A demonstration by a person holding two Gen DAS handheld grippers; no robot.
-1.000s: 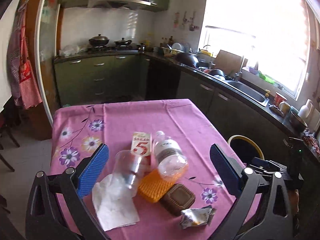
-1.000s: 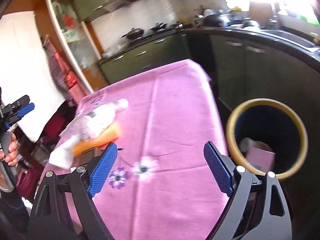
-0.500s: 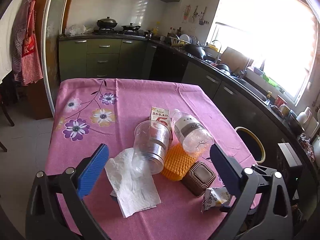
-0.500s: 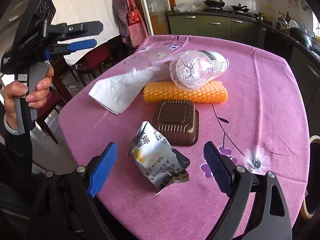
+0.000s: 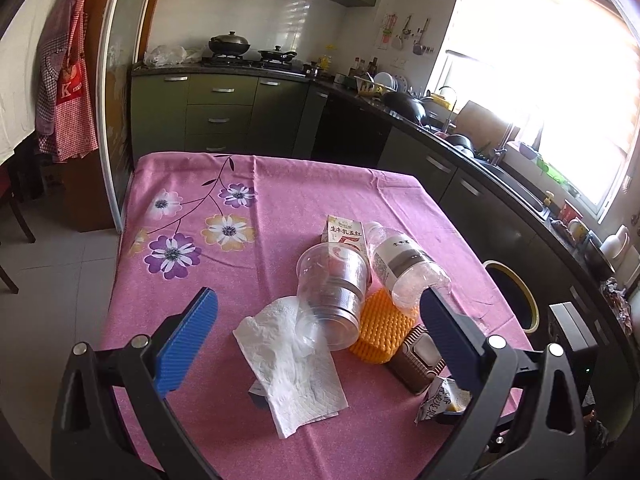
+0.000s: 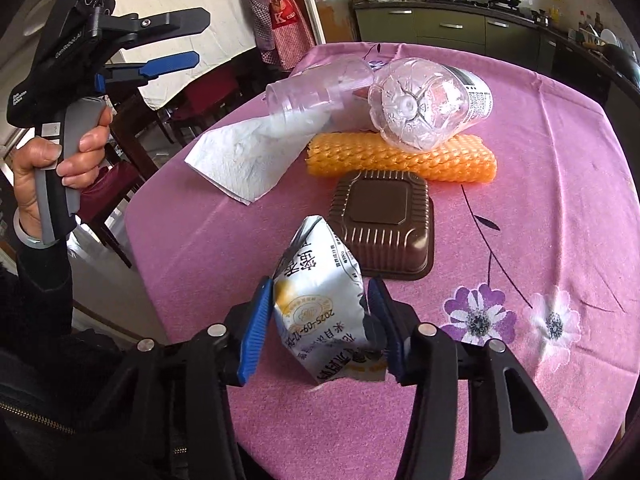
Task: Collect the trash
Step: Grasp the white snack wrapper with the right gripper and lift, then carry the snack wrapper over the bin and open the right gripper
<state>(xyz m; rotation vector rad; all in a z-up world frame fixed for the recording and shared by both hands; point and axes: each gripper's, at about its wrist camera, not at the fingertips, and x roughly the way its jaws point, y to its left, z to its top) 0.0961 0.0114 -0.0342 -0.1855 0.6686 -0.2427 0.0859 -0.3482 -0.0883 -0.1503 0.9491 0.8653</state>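
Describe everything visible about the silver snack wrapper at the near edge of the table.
The snack wrapper is a crinkled silvery foil pouch with black printed characters, a date line and a gold round emblem. It looks empty and torn open. It stands tilted on the pink tablecloth, just in front of the brown plastic tray. The right gripper is closing, its blue fingers against both sides.

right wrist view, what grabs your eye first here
The silver snack bag up front, with the right gripper closing its blue pads on both sides of it. Behind it lies a brown tray, then an orange foam net under a crushed bottle.
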